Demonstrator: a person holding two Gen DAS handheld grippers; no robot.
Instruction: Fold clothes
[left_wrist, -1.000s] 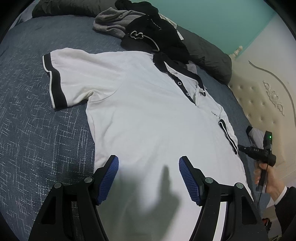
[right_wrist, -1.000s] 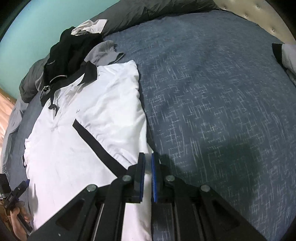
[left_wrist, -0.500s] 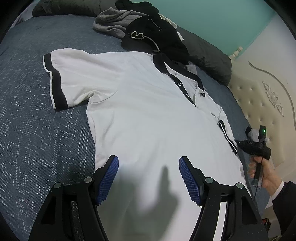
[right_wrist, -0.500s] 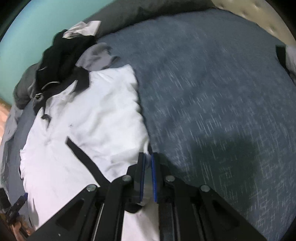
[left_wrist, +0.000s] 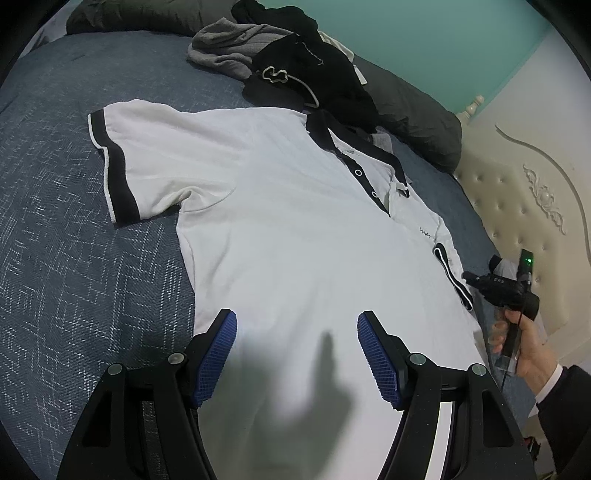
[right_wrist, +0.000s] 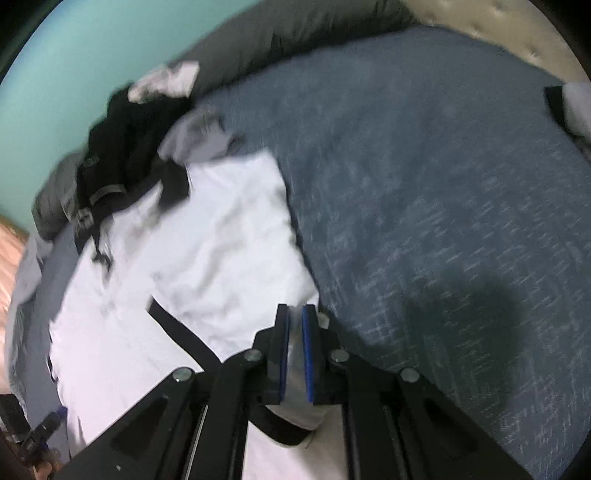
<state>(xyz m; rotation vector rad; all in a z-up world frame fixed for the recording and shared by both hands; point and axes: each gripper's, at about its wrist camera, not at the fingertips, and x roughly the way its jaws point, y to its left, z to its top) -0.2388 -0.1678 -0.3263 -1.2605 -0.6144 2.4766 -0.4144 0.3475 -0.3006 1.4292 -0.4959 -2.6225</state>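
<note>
Polo shirt spread face-up on blue bedspread; right sleeve folded inward.
Left gripper hovering over lower shirt body, jaws spread wide, nothing between. Right gripper clenched on white shirt fabric near black sleeve band. Dark clothes pile beyond collar.

Left gripper jaws spread wide; right gripper jaws pinched on cloth.

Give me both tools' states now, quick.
Left tool: open, empty, over the white polo shirt.
Right tool: closed on the shirt's edge.
</note>
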